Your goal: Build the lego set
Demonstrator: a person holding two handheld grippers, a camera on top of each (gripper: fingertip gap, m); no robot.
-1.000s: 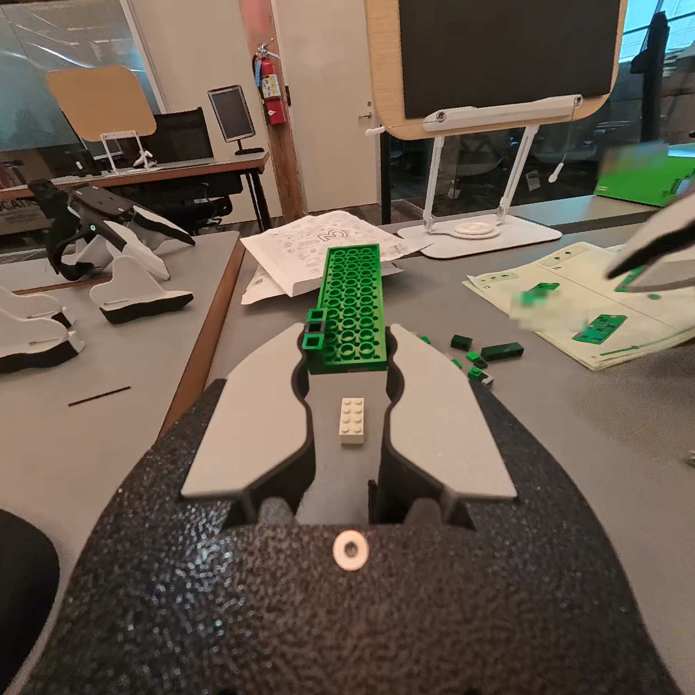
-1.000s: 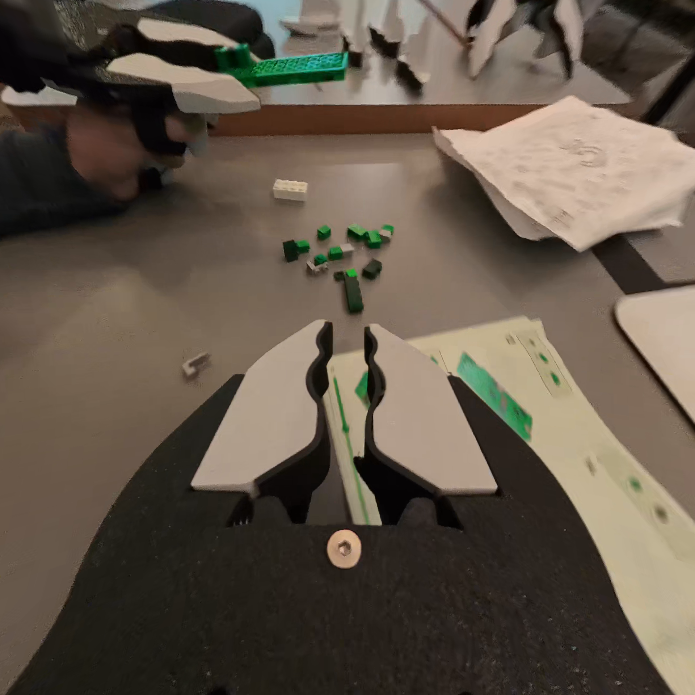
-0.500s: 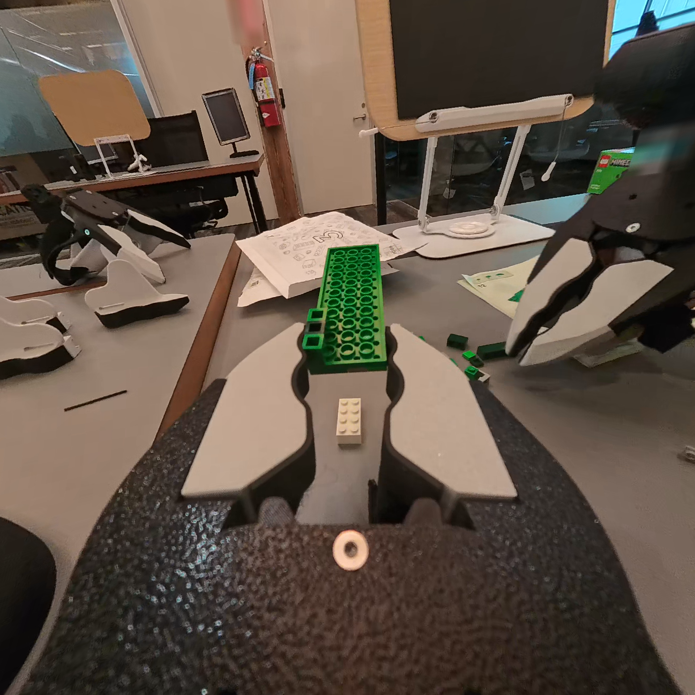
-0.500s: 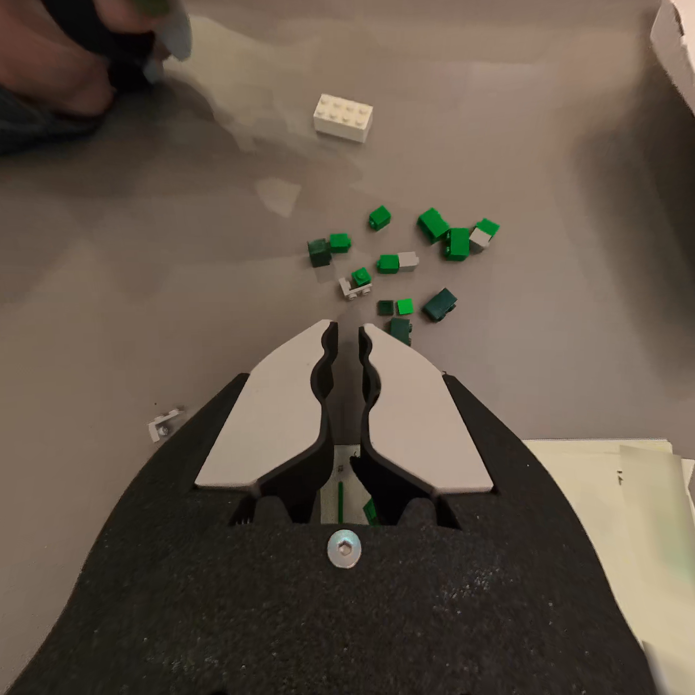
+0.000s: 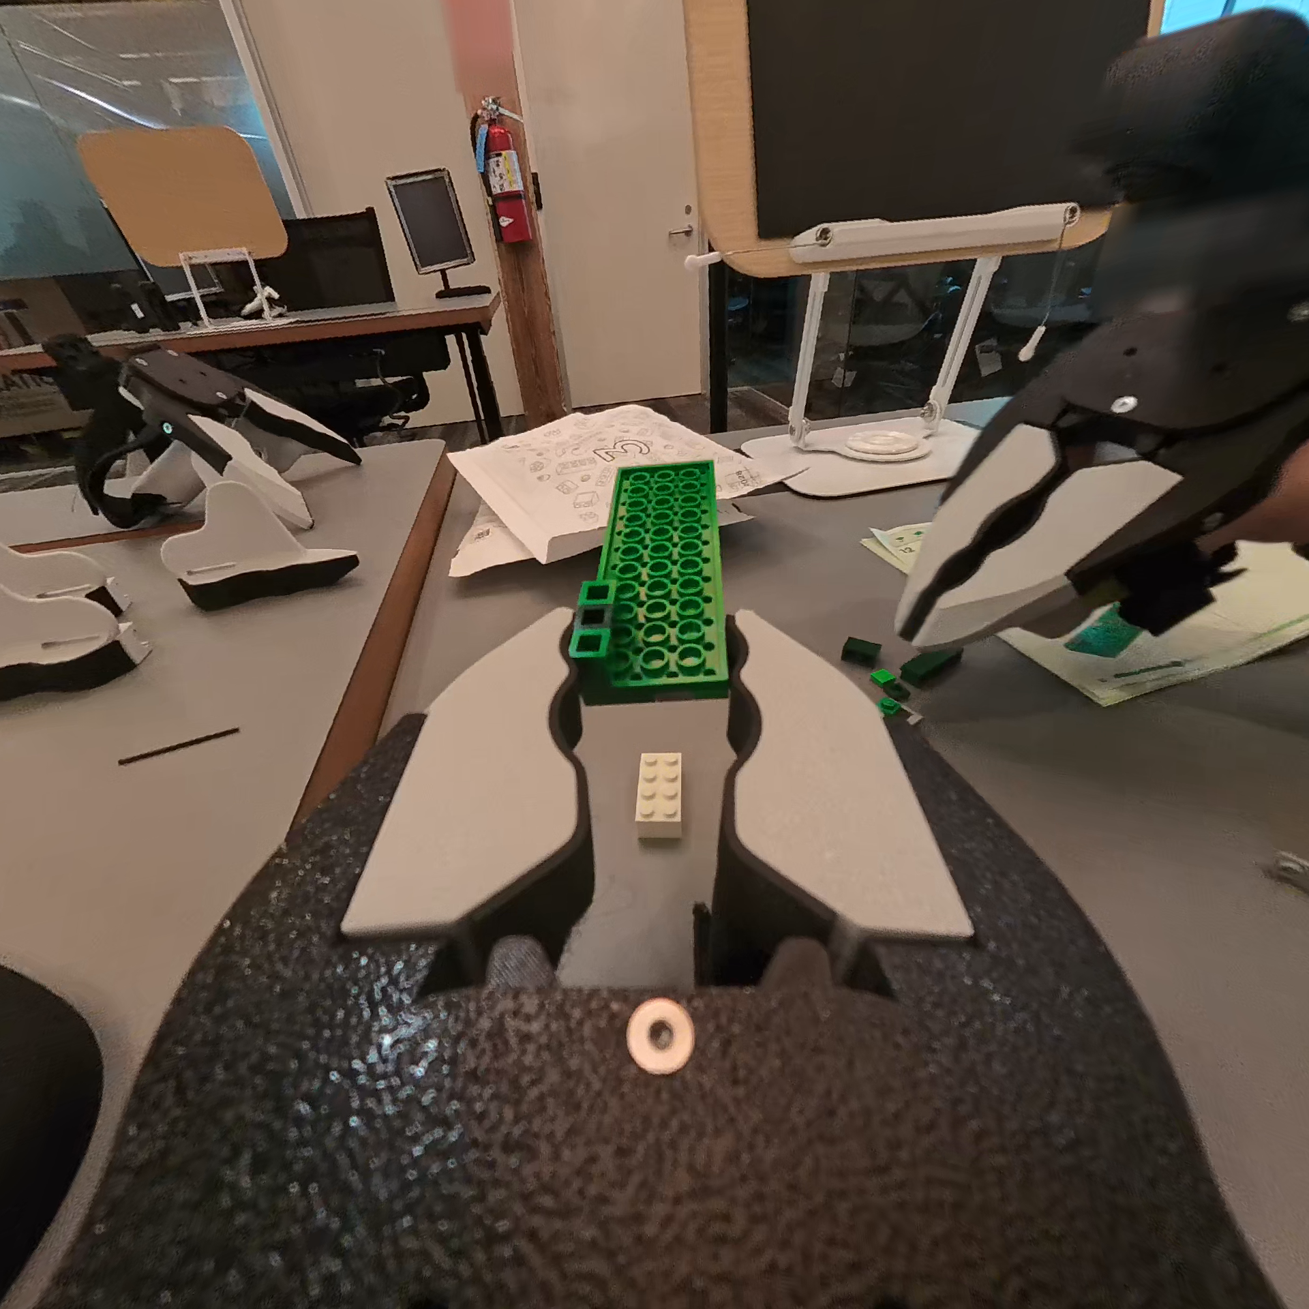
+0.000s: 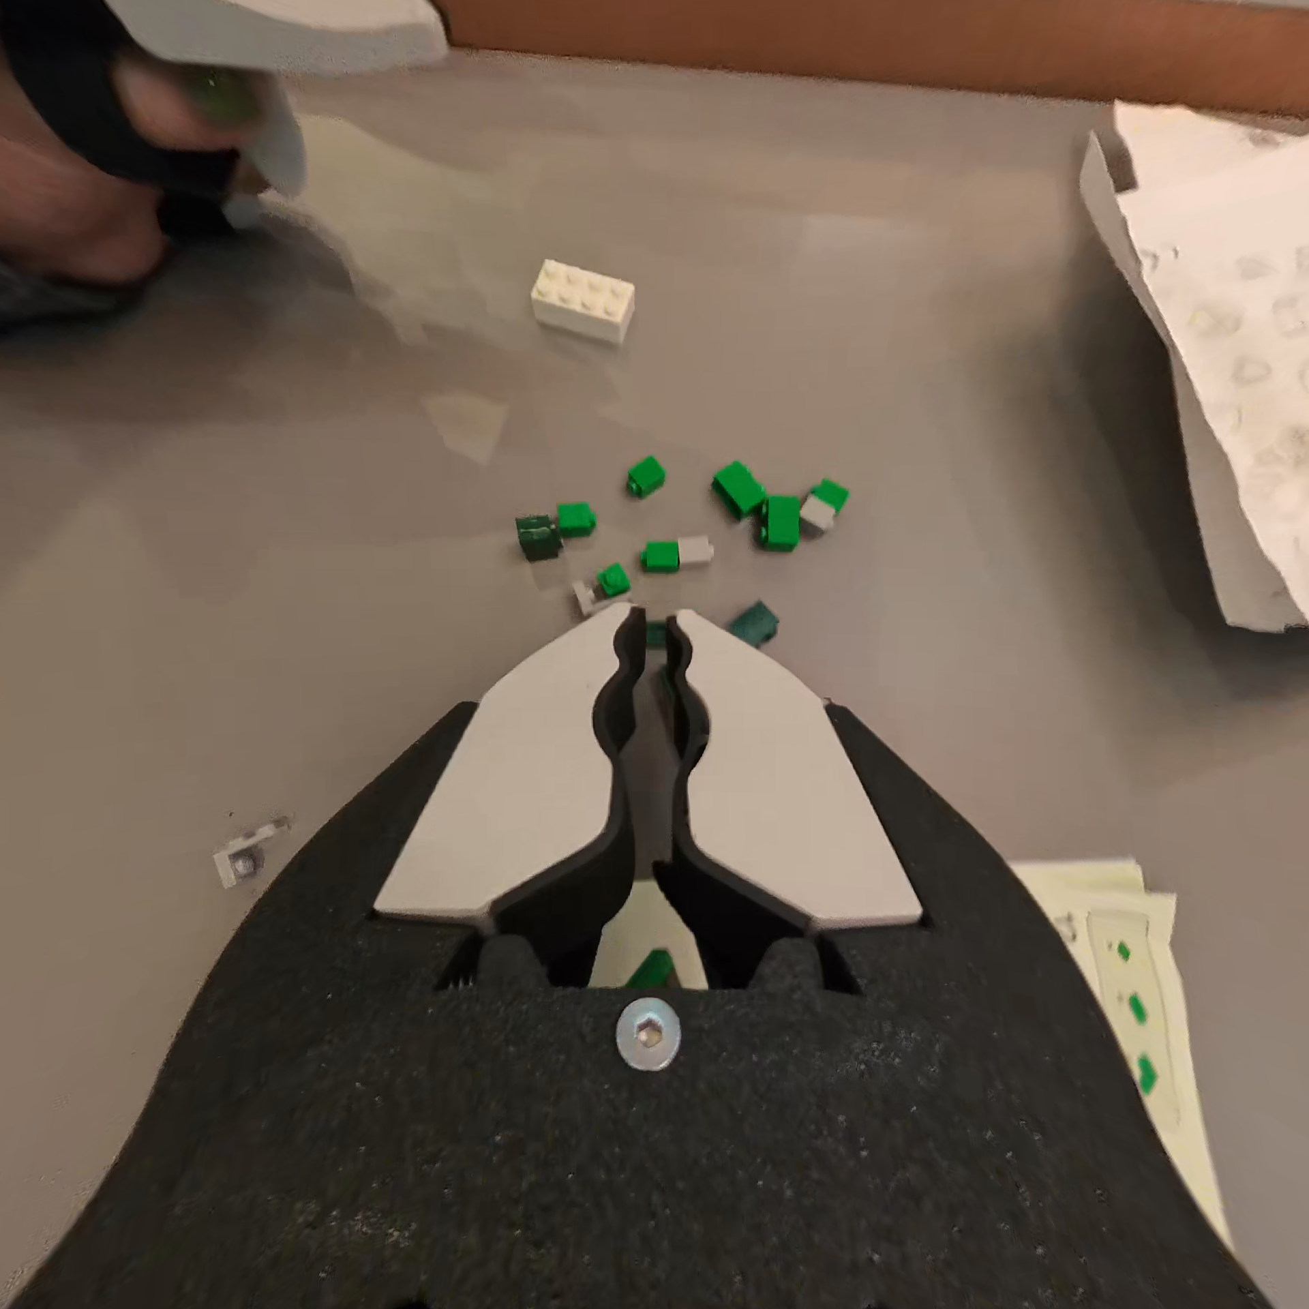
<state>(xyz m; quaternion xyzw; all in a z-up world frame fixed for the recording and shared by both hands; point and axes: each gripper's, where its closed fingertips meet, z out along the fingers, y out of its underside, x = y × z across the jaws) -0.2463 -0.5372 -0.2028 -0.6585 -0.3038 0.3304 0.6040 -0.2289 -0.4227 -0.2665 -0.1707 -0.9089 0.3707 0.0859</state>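
Grey tabletop (image 6: 212, 567) fills the right wrist view, with office desks, a fire extinguisher (image 5: 504, 180) and a dark board on a white stand (image 5: 921, 127) behind it in the left wrist view; spare gripper parts sit at the far left of that frame.

At frame centre the left gripper (image 5: 655, 659) clamps the near end of the long green plate (image 5: 666, 567), which sticks out toward the upper middle with its underside tubes showing and three small square bricks on its left edge; a white brick (image 5: 660, 793) lies on the table below, seen through the gap between the fingers.

Low in its own view, the right gripper (image 6: 655, 623) has its jaws narrowed to a slim gap at the near edge of the scattered small green and grey pieces (image 6: 680, 538); a dark green piece (image 6: 655, 632) shows between the tips, but whether it is pinched I cannot tell.

To do this pick well, I would judge: take one piece only, square across its flat sides; come straight down so the neighbours are not shoved aside; close gently, since such small bricks will likely pop out sideways; keep the plate steady meanwhile.

Containers: none holds parts; the pieces lie loose, a white paper bag (image 6: 1218, 340) rests at the right edge, contents unseen; the pale green instruction sheets (image 6: 1105, 1006) lie at lower right.
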